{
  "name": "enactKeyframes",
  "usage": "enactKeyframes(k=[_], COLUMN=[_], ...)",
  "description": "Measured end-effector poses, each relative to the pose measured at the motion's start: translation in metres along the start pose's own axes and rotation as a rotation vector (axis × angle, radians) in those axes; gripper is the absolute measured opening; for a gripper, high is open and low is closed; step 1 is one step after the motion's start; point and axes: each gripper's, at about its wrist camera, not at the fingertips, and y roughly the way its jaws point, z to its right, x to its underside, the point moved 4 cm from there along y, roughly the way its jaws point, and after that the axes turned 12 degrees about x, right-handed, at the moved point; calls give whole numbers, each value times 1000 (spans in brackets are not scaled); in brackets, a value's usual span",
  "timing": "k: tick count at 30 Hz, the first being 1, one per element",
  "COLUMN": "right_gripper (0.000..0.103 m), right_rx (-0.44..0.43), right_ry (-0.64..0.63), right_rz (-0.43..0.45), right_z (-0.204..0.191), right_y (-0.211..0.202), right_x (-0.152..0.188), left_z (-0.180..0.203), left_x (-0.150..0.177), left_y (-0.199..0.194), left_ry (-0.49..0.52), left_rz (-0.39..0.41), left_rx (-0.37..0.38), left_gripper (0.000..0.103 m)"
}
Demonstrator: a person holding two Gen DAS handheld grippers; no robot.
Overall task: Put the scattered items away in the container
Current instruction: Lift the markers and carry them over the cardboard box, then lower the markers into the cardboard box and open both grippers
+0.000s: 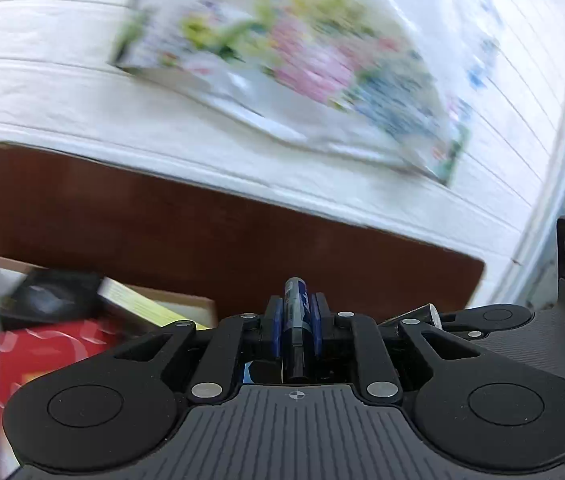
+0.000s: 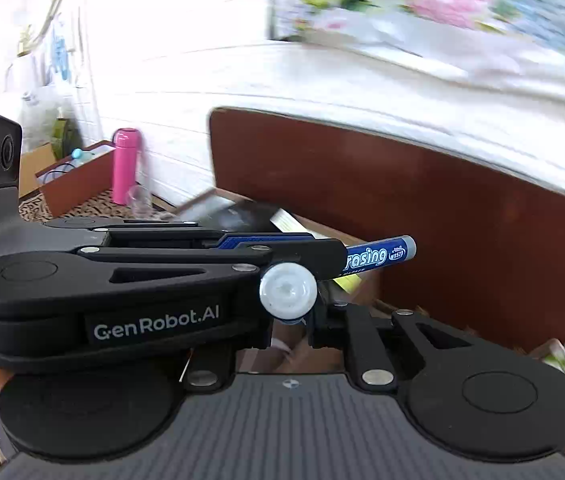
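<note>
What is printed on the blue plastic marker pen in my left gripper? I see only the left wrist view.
Observer: The right wrist view shows white letters "rasing" along the blue plastic marker pen, beyond the left gripper.
Operator: And my other hand?
Observer: The right gripper is shut on a small cylinder; its round translucent white end faces that camera.
Operator: What else is there?
Observer: A pink cylindrical bottle stands upright far left, by the white wall.

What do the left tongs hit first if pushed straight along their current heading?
Probably the brown panel dead ahead: the left tongs, shut on the blue marker, aim at its face. The gap to it is unclear because of blur.
</note>
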Motion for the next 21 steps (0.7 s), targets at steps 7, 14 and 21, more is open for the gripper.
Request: enactKeyframes(k=[7,14,21], right_gripper=[18,63,62], right_rx=[55,54,34], right_ry=[-63,-220,-274], right_rz=[-15,-73,-83], right_z=[-35,-57,-55], right_y=[56,80,59], right_x=[-24,-1,15], left_z=[-74,-127,-141], left_x=[-15,-13,-10], left_y=[0,-25,-39], left_ry=[-97,-148,-194], left_rz=[17,75,73], left_rx=[-61,-167,-185], left_gripper=[14,88,89])
